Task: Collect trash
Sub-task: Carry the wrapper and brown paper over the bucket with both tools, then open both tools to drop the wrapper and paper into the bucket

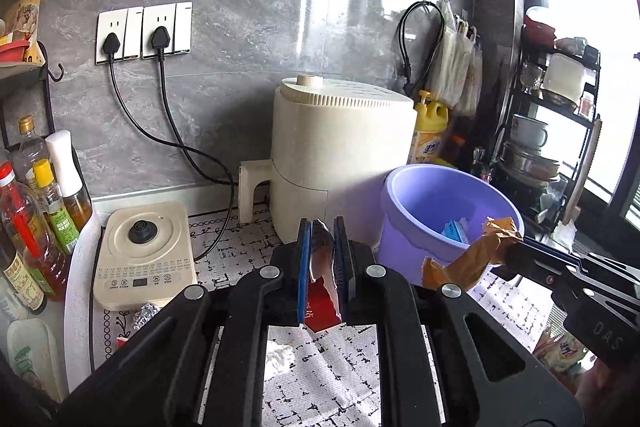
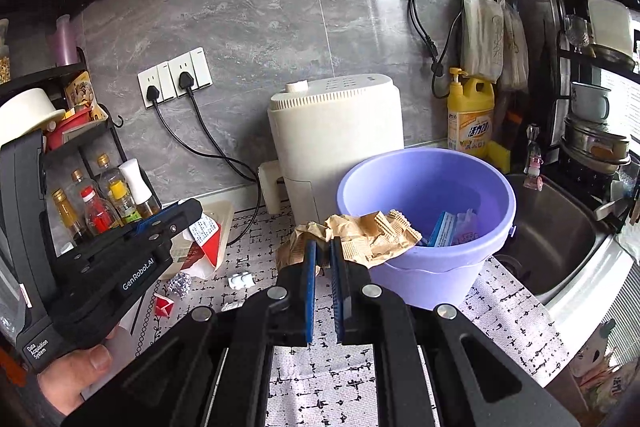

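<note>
My left gripper (image 1: 323,227) is shut on a red and white torn wrapper (image 1: 320,307), held above the patterned counter mat. From the right wrist view, that gripper (image 2: 196,213) and its wrapper (image 2: 206,239) sit at the left. My right gripper (image 2: 323,247) is shut on a crumpled brown paper bag (image 2: 372,235) that hangs over the near rim of the purple bucket (image 2: 400,279). In the left wrist view, the right gripper (image 1: 508,247) holds the brown paper (image 1: 472,255) beside the bucket (image 1: 400,243). A blue packet (image 2: 442,229) lies inside the bucket.
A cream air fryer (image 1: 340,147) stands behind the bucket, with an induction cooker (image 1: 144,255) and oil bottles (image 1: 36,211) to the left. A foil ball (image 2: 178,283), a white blister strip (image 2: 242,281) and a red scrap (image 2: 164,305) lie on the mat. A sink (image 2: 552,239) is at the right.
</note>
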Action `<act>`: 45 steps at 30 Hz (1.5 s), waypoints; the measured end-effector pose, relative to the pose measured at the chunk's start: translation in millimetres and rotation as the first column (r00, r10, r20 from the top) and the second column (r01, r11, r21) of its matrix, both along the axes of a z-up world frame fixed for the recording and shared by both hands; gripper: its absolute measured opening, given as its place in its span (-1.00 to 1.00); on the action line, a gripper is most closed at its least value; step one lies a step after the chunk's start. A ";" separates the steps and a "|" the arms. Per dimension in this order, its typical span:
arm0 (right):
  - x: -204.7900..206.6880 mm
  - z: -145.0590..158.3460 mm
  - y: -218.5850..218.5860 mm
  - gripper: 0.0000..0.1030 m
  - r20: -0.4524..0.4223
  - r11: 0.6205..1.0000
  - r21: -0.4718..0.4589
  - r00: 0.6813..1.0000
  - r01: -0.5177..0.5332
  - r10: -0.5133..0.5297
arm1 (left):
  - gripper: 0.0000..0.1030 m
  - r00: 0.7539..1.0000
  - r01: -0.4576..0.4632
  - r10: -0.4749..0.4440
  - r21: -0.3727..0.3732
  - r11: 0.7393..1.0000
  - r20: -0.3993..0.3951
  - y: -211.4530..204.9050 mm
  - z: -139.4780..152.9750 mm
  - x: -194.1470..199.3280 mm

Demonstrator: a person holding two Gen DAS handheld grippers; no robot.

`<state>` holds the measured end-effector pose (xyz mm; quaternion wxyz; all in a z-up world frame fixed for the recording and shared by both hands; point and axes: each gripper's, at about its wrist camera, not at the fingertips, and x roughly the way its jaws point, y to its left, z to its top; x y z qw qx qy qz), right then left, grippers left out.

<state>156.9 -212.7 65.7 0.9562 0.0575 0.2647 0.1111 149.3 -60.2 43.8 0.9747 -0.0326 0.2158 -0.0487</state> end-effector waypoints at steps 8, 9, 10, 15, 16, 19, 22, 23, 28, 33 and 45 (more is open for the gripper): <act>8.4 7.5 -23.3 -0.84 0.021 0.999 0.005 0.999 0.050 -0.050 | -0.77 0.998 0.058 -0.058 -0.003 0.998 0.028 -24.3 9.7 17.1; 10.2 8.8 -25.9 -0.84 0.025 0.998 0.005 0.998 0.055 -0.055 | -0.77 0.997 0.065 -0.065 0.001 0.998 0.033 -27.7 11.1 19.8; 12.3 10.4 -28.4 -0.84 0.029 0.998 0.004 0.998 0.059 -0.059 | -0.77 0.997 0.072 -0.072 0.001 0.997 0.036 -30.8 12.4 22.8; 26.6 16.0 -42.1 -0.84 0.041 0.996 0.005 0.995 0.090 -0.090 | -0.77 0.993 0.105 -0.105 -0.001 0.994 0.055 -44.4 19.3 38.5; 29.5 16.4 -44.4 -0.84 0.043 0.995 0.004 0.995 0.095 -0.095 | -0.77 0.992 0.111 -0.111 -0.002 0.994 0.060 -46.8 21.0 41.8; 39.1 18.2 -50.7 -0.84 0.047 0.994 0.002 0.993 0.106 -0.106 | -0.77 0.989 0.130 -0.129 -0.001 0.992 0.072 -55.4 25.3 53.6; 50.8 19.9 -56.8 -0.83 0.051 0.993 0.002 0.992 0.115 -0.115 | -0.77 0.987 0.143 -0.142 0.001 0.990 0.078 -61.8 28.0 66.0; 55.1 20.0 -58.6 -0.79 0.050 0.993 0.004 0.992 0.114 -0.114 | -0.77 0.986 0.147 -0.147 0.002 0.989 0.080 -64.0 29.3 69.7; 72.8 18.4 -64.8 -0.73 0.047 0.994 0.005 0.993 0.112 -0.112 | -0.77 0.982 0.166 -0.165 0.006 0.986 0.086 -73.7 32.3 82.9; 78.8 11.4 -75.4 0.06 0.033 0.989 0.017 0.989 0.146 -0.147 | -0.77 0.978 0.193 -0.194 0.010 0.981 0.082 -83.8 31.5 90.3; 59.4 0.5 -118.8 0.05 -0.006 0.964 0.030 0.965 0.263 -0.263 | -0.38 0.946 0.323 -0.323 -0.031 0.946 0.015 -122.7 17.6 102.4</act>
